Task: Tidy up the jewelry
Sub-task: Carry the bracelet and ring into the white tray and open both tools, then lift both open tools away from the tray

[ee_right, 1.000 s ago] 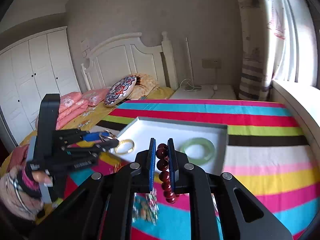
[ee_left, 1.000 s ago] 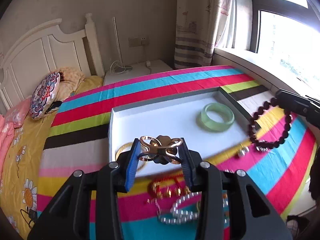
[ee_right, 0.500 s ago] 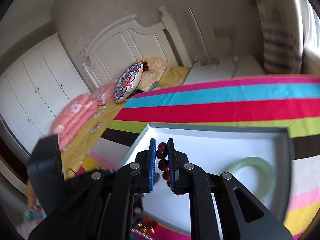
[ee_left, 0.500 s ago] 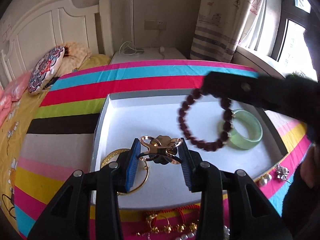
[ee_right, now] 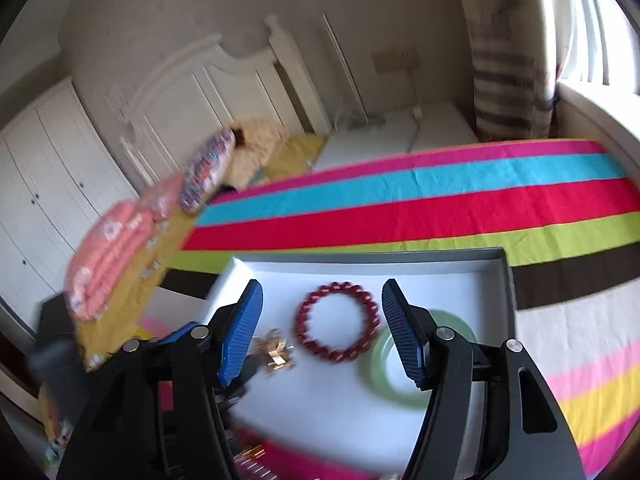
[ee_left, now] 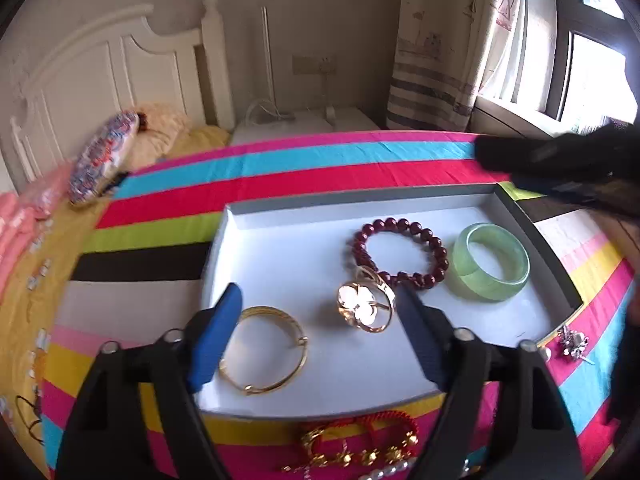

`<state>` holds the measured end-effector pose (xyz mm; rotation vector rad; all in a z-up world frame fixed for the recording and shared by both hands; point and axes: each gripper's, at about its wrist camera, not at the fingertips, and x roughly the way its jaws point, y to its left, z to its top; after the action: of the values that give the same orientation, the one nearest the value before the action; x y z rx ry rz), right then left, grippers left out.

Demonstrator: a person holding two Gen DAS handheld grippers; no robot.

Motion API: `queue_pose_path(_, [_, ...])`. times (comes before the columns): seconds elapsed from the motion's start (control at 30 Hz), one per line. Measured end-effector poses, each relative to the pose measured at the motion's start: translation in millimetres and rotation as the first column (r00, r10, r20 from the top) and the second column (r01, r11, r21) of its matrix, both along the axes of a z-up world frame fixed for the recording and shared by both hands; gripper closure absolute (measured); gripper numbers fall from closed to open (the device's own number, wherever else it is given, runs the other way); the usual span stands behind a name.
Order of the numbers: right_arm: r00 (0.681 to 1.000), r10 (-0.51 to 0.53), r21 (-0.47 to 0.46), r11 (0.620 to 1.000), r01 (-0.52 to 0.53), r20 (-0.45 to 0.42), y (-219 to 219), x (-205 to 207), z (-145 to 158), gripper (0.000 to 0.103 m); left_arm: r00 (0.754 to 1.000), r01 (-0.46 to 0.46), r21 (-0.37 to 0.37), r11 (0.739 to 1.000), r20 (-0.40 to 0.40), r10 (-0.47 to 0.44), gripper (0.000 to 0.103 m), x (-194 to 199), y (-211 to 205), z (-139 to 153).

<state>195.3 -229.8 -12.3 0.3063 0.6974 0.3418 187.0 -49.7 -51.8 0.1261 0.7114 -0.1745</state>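
Dark red beaded bracelet [ee_left: 400, 254] and gold flower brooch [ee_left: 365, 306] are seen in white shallow tray [ee_left: 280, 240]; left gripper [ee_left: 320, 336] and right gripper [ee_right: 322, 328] jaws are spread apart, empty.

1. one white tray [ee_left: 280, 216] on the striped bedspread [ee_left: 320, 176].
2. four pieces inside the tray: one dark red bead bracelet [ee_left: 400, 252], one green jade bangle [ee_left: 491, 262], one thin gold bangle [ee_left: 264, 350], one gold clover bracelet [ee_left: 366, 306].
3. outside it, near edge: one red cord bracelet with gold beads [ee_left: 360, 440], bit of one pearl strand [ee_left: 394, 470], one sparkly earring [ee_left: 574, 344].
4. two grippers, left gripper [ee_left: 320, 336] and right gripper [ee_right: 322, 328], both spread wide with nothing in them.
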Motion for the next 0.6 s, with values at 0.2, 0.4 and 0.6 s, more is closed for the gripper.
queue_pose_path(0.2, [0.997, -0.043, -0.07, 0.996, 0.048, 0.066, 0, -48, 20, 0.021, 0.998, -0.003, 0.046, 0.999, 0.061, 0.0, 0.012, -25, -3, 8])
queue_pose_path(0.4, [0.994, -0.034, -0.1, 0.994, 0.044, 0.102, -14, -90, 6, 0.02, 0.995, -0.036, 0.007, 0.999, 0.091, 0.035, 0.007, -63, 22, 8])
queue_pose_path(0.6, [0.994, -0.1, 0.037, 0.994, 0.101, -0.032, -23, -135, 15, 0.02, 0.994, -0.061, 0.009, 0.998, 0.087, 0.06, 0.006, -95, 45, -1])
